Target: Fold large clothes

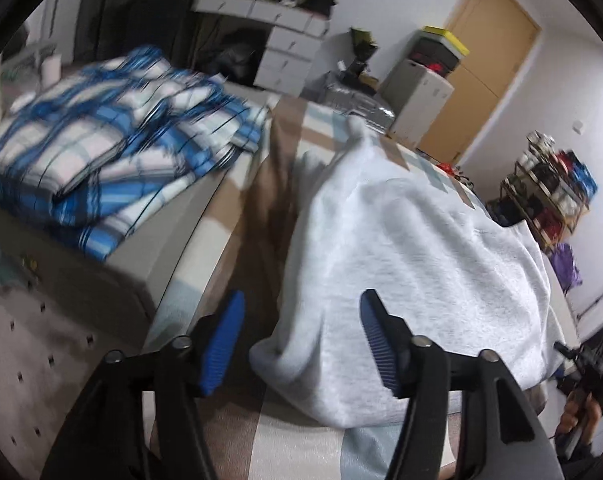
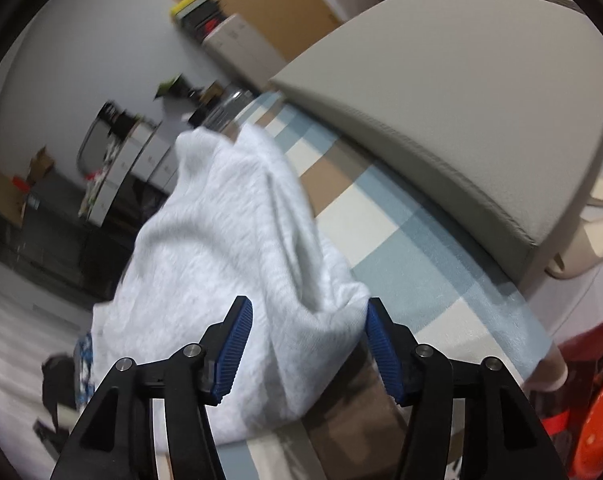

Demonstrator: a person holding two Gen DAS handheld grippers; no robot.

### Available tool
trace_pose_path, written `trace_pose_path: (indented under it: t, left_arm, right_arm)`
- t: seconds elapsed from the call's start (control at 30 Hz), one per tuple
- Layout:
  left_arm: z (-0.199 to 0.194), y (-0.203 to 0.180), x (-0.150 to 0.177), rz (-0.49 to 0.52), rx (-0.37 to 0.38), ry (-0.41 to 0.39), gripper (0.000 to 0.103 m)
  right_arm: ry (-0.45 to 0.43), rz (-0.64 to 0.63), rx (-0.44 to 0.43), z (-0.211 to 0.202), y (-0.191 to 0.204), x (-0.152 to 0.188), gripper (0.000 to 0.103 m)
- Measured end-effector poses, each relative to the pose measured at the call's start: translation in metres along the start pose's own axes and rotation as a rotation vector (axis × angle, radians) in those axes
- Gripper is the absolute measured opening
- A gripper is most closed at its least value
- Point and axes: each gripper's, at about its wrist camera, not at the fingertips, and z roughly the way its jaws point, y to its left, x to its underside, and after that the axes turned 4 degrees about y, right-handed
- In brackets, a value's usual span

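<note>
Left wrist view. The left gripper (image 1: 301,344) sits at the bottom centre, jaws standing apart, nothing pinched. A pale grey sweatshirt (image 1: 401,248) fills the centre and right of the frame, heaped on a checked bed cover (image 1: 237,196) of tan, cream and blue. Its near corner droops between the two blue pads (image 1: 225,350) without either pressing on it. Upper left: a folded blue plaid blanket (image 1: 101,152). A brown door (image 1: 481,64) stands upper right. At the lower right edge, a hand (image 1: 581,412) on a dark handle.

Right wrist view. The right gripper (image 2: 307,350) is also at the bottom centre, jaws parted, holding nothing. The sweatshirt (image 2: 221,248) runs from upper centre down into the gap; a bunched fold lies just beside the right-hand pad, contact unclear. A grey padded bed end (image 2: 461,100) crosses the upper right.

Handling, my judgement: thick fleecy knit, soft and floppy, light enough to lift, not slippery, nothing to break. It will sag and bunch, so take it at hem corners or shoulder seams, one gripper to each, and pull taut before folding.
</note>
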Motion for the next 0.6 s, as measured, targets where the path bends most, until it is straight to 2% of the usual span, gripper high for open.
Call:
trace_pose_path:
  t: [0.1,0.17,0.23,0.3,0.37,0.4,0.43,0.5,0.6]
  left_arm:
    - [0.012,-0.002,-0.007,0.03,-0.022,0.0,0.059]
    - [0.023,-0.003,-0.013,0.041,-0.024,0.009,0.059]
    - [0.03,0.0,-0.014,0.051,-0.014,0.024,0.059]
    - [0.04,0.003,-0.016,0.084,-0.05,0.041,0.058]
    - [0.047,0.005,-0.015,0.11,-0.131,0.049,0.039]
    - [0.053,0.009,-0.015,0.112,-0.121,0.072,0.03]
    - [0.057,0.015,-0.015,0.094,-0.069,0.095,0.017]
    - [0.055,0.018,-0.015,0.089,-0.015,0.098,0.01]
    - [0.045,0.011,-0.018,0.157,0.014,0.077,0.01]
  right_arm:
    - [-0.05,0.047,0.06,-0.003,-0.006,0.001,0.06]
    - [-0.071,0.061,0.053,-0.004,-0.009,0.004,0.056]
    - [-0.076,0.013,0.071,-0.004,-0.005,0.007,0.028]
    - [-0.075,-0.035,0.163,-0.003,0.003,0.012,0.028]
    - [-0.075,-0.046,0.2,-0.002,0.009,0.011,0.028]
    - [-0.08,-0.055,0.218,-0.003,0.015,0.009,0.029]
    - [-0.086,-0.059,0.223,-0.004,0.02,0.007,0.031]
    - [-0.106,-0.06,0.23,-0.007,0.029,0.002,0.031]
    - [-0.146,-0.072,0.225,-0.01,0.047,-0.007,0.034]
